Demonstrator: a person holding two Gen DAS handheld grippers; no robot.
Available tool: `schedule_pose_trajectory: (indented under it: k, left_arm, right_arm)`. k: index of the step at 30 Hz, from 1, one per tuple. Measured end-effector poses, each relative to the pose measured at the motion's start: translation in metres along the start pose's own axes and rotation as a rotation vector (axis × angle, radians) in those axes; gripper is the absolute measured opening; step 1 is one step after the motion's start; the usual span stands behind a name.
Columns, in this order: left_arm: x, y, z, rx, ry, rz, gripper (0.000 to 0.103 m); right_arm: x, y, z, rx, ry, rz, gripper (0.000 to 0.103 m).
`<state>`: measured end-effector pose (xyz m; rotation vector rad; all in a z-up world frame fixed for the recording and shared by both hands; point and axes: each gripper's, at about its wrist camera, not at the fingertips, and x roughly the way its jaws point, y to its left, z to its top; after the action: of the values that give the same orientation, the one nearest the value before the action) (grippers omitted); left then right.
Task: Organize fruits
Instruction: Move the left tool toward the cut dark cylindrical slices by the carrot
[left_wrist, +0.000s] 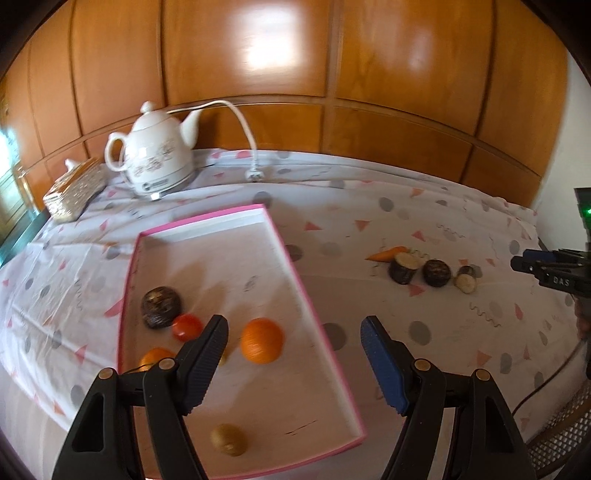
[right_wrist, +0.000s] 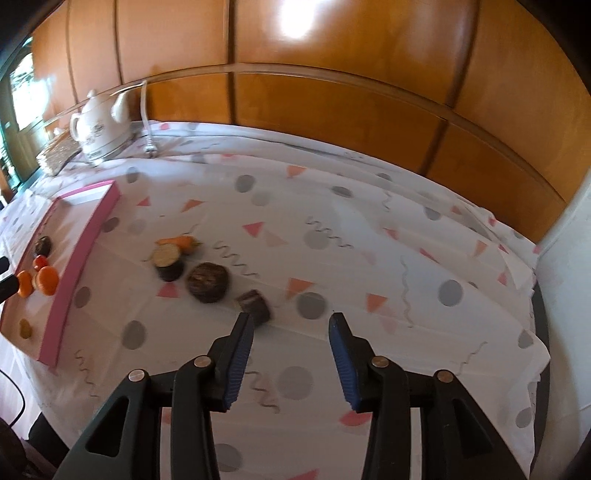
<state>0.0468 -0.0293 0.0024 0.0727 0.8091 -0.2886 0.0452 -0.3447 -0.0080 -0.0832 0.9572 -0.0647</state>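
Inside the pink tray (left_wrist: 284, 236): an orange (left_wrist: 262, 340) near the middle, a small red tomato (left_wrist: 187, 326) just beside a dark round fruit (left_wrist: 161, 307) toward the tray's left wall, a second orange fruit (left_wrist: 155, 359) partly hidden behind a finger, a brownish kiwi-like fruit (left_wrist: 229, 438) near the front wall. Right of the tray, well apart from it on the patterned cloth of the worktop (right_wrist: 332, 206): a carrot (right_wrist: 177, 242), a cut dark piece with a pale face (right_wrist: 167, 255), a round dark fruit (right_wrist: 207, 282), a smaller dark chunk (right_wrist: 255, 304). Left tongs (left_wrist: 293, 360) tilted down over the tray's front half, jaws standing wide apart, nothing between the pads, the orange showing in the gap. Right tongs (right_wrist: 291, 356) angled down right of the tray, just behind the smaller dark chunk, jaws parted and gripping nothing, only bare cloth between them. Beyond the tray's far end: a white kettle (left_wrist: 159, 155) with its cord and plug (left_wrist: 255, 173), a patterned tissue box (left_wrist: 74, 192) left of it, wooden panelling (left_wrist: 332, 74) behind. Much of both views blurred.
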Motion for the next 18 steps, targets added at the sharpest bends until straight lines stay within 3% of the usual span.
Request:
schedule_pose_trajectory:
  k: [18]
  left_arm:
    - [0.03, -0.049, 0.019, 0.071, 0.039, -0.052, 0.075]
  right_arm:
    - [0.015, -0.089, -0.011, 0.21, 0.049, -0.143, 0.043]
